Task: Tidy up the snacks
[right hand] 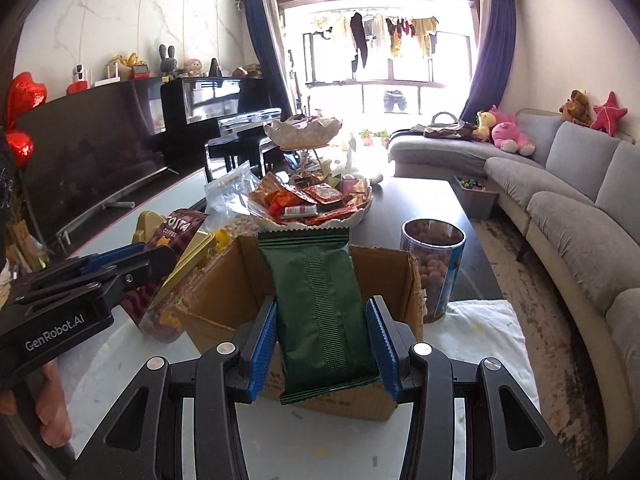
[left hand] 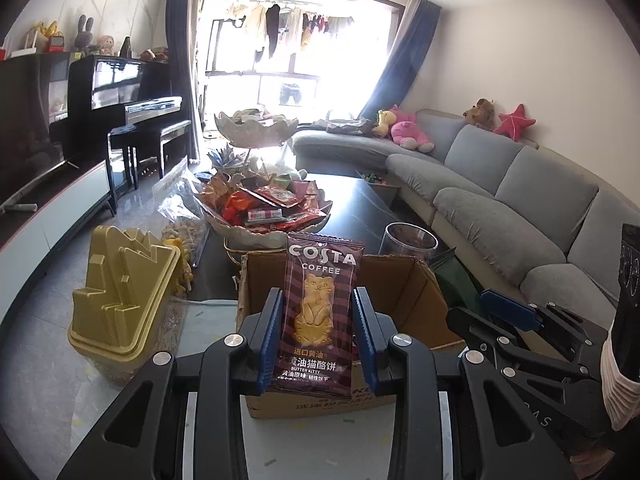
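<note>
My left gripper (left hand: 319, 320) is shut on a maroon Costa Coffee biscuit packet (left hand: 320, 312), held upright above an open cardboard box (left hand: 408, 296). My right gripper (right hand: 326, 336) is shut on a dark green snack packet (right hand: 320, 304), held upright over the same box (right hand: 236, 280). Each gripper shows in the other's view: the right one (left hand: 516, 312) at right, the left one (right hand: 132, 264) at left with the Costa packet (right hand: 176, 232). Behind the box stands a tiered white snack stand (left hand: 272, 232) heaped with wrapped snacks (right hand: 312, 204).
A gold lidded bin (left hand: 120, 296) stands left of the box. A clear jar of nuts (right hand: 434, 264) stands right of it. A clear bag of snacks (left hand: 180, 208) lies behind the bin. A grey sofa (right hand: 568, 208) runs along the right, a TV (right hand: 88, 160) and piano on the left.
</note>
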{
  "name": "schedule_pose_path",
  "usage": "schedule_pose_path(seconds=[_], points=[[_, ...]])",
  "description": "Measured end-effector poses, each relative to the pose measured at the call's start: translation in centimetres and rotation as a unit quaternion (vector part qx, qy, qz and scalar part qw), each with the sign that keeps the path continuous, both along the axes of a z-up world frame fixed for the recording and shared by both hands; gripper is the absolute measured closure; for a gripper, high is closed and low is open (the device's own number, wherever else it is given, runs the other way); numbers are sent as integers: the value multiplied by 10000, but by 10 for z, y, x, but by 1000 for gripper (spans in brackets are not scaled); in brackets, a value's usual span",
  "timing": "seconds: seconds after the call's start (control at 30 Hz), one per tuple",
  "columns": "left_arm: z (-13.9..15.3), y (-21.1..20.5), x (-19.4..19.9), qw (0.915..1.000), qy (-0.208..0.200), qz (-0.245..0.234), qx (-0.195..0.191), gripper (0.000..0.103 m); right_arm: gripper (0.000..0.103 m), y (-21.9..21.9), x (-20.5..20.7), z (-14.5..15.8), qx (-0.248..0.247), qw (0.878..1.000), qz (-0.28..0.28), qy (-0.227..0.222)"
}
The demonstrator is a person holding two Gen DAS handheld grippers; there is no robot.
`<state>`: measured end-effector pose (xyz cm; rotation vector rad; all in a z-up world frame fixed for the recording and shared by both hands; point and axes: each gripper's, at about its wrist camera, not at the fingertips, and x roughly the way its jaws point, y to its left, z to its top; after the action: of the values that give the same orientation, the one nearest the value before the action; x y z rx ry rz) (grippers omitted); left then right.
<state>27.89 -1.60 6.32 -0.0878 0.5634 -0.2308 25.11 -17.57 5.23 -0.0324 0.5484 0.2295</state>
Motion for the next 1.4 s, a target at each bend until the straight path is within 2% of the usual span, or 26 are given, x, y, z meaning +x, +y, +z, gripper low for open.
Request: schedule_pose_path(seconds=[0.43, 0.6, 0.67, 0.8, 0.83, 0.97, 1.4], points=[[-21, -9, 51, 9989, 454, -105, 84, 68, 57, 0, 47, -13, -65, 9994, -22, 346], [-28, -8, 59, 9985, 515, 26, 169, 59, 57, -2, 60, -21, -91, 9989, -126, 446], [-29, -8, 57, 9984, 522, 41, 202, 51, 45, -4, 62, -22, -74, 9987, -192, 462], [-27, -9, 44, 9985, 391, 142, 342, 49, 44, -7, 57, -23, -45, 9986, -252, 455], [-26, -9, 39, 9986, 355, 165, 362, 46, 44, -8, 54, -24, -20, 9986, -269, 458], [-21, -8, 16, 9985, 201, 218, 450, 42, 37, -11, 37, -22, -15, 9987, -365, 343], [-11, -4, -72, 9965, -194, 371, 721, 22, 23, -18, -47, -2, -45, 9983, -571, -116]])
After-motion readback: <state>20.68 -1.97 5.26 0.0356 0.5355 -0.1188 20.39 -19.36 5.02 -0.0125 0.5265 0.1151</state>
